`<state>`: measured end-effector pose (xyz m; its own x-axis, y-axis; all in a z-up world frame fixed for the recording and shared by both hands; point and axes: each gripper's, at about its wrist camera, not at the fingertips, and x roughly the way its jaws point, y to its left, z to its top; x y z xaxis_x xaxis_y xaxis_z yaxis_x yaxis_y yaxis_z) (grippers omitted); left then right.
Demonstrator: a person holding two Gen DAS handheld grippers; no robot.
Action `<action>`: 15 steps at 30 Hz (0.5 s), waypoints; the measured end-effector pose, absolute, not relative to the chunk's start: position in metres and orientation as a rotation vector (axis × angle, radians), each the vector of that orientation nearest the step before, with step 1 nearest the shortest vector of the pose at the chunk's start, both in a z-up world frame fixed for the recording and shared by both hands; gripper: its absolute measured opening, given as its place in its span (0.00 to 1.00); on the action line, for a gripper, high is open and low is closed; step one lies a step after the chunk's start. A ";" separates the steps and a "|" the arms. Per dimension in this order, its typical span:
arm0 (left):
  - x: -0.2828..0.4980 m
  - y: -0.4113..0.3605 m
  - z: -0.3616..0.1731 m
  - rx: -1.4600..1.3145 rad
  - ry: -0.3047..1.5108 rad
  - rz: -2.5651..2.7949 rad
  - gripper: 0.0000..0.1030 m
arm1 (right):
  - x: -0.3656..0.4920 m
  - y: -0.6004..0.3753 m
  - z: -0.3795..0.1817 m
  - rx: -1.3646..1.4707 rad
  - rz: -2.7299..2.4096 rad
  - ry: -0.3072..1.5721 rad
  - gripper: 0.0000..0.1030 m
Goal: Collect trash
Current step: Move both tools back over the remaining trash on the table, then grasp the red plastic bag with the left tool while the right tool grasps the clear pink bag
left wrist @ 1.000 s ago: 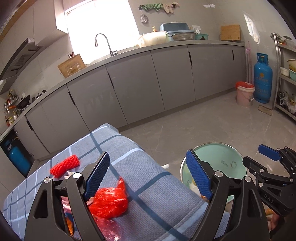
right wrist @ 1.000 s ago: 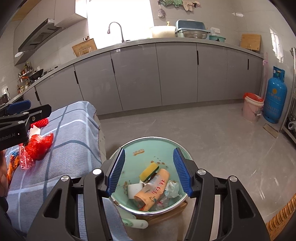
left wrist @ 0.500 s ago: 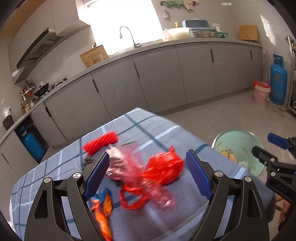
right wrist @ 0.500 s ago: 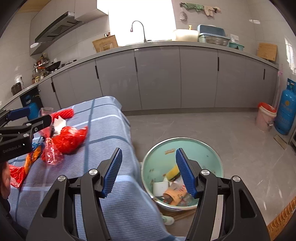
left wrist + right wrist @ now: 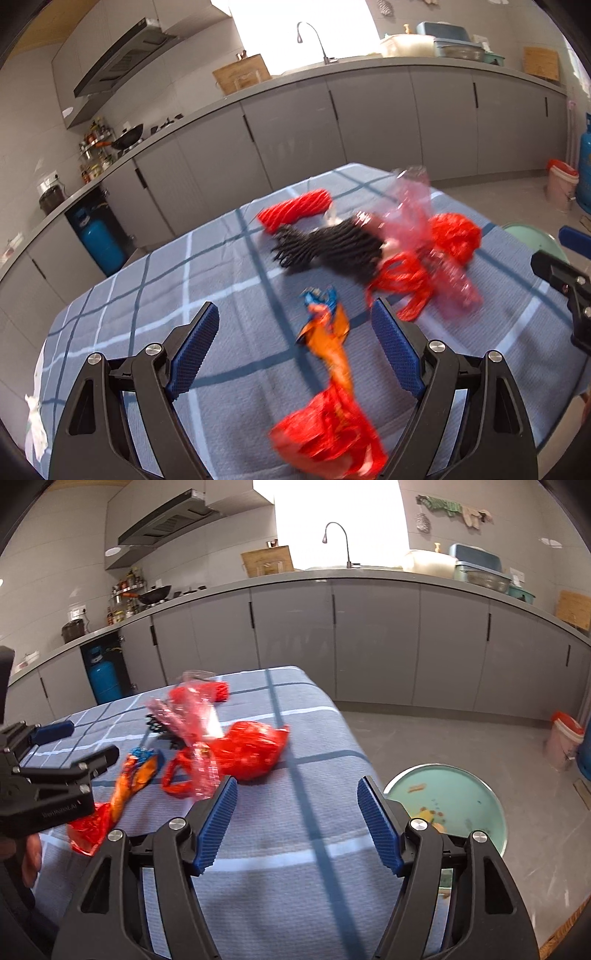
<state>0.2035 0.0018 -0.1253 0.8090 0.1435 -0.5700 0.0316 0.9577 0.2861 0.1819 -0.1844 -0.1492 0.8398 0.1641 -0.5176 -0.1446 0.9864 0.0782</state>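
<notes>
A table under a blue checked tablecloth (image 5: 229, 280) holds the trash. The left gripper (image 5: 295, 343) hangs over the cloth with its jaws wide apart and nothing pressed between them; an orange and blue snack wrapper (image 5: 328, 339) lies on the cloth in the gap, its red crumpled end (image 5: 328, 443) nearest the camera. Beyond the wrapper, toward the kitchen counter (image 5: 369, 66), lies a black mesh sleeve (image 5: 328, 247), with a red foam net roll (image 5: 295, 212) just behind it. Beside the black sleeve, toward the table's far right corner, a clear pink plastic bag (image 5: 424, 229) overlaps a crumpled red plastic bag (image 5: 458, 236); blur makes it hard to tell exactly where one ends.

The right gripper (image 5: 297, 819) is over the near right part of the tablecloth, its jaws having just been opening, with only cloth between them. Past that table edge, on the floor, stands a pale green basin (image 5: 476, 775) with scraps inside.
</notes>
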 end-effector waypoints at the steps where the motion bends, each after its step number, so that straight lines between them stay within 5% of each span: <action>1: 0.201 0.005 -0.127 0.288 0.635 0.064 0.81 | 0.182 -0.179 -0.149 0.031 0.174 0.549 0.66; 15: 0.192 0.021 -0.153 0.265 0.709 0.055 0.86 | 0.171 -0.153 -0.144 -0.001 0.210 0.539 0.69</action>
